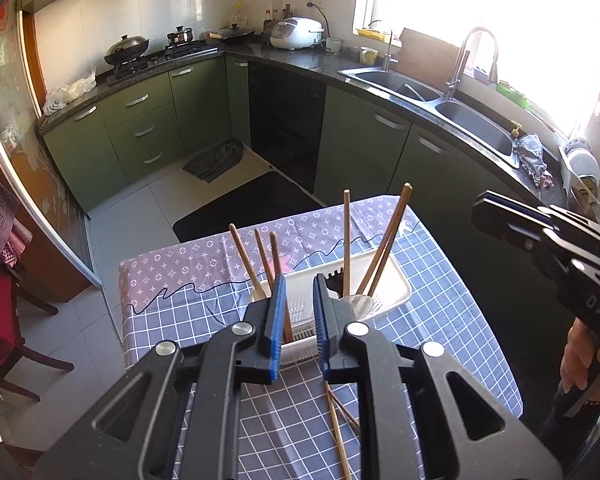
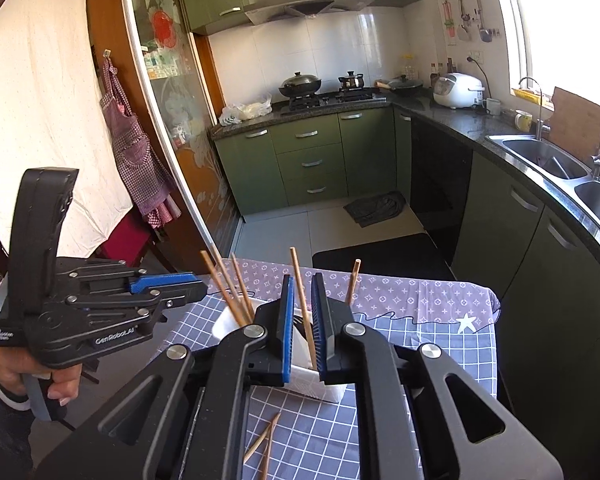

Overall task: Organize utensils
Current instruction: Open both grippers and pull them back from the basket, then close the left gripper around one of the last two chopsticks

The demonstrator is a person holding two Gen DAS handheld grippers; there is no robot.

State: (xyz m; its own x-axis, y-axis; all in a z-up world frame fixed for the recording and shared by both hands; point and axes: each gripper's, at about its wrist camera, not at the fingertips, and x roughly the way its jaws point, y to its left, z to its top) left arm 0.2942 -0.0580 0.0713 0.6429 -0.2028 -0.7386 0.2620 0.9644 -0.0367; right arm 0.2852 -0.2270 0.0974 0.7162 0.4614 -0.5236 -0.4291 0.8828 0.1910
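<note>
Left wrist view: the left gripper [image 1: 300, 316] hovers with its jaws apart and nothing between them, right over the white utensil basket [image 1: 396, 286] on the checked tablecloth [image 1: 440, 340]. Chopsticks [image 1: 386, 240] stand upright in the basket, a spoon [image 1: 356, 304] lies inside, and two loose chopsticks [image 1: 338, 424] sit on the cloth at 6 o'clock.

Right wrist view: the right gripper [image 2: 302, 326] is also parted, and a standing chopstick [image 2: 302, 304] rises in the gap, though I can't tell if it's touching. The left gripper [image 2: 188, 288] is at 9 o'clock.

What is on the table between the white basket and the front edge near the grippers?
In both wrist views, two loose wooden chopsticks lie crossed on the checked tablecloth, in front of the white basket. Otherwise that stretch is bare cloth.
</note>
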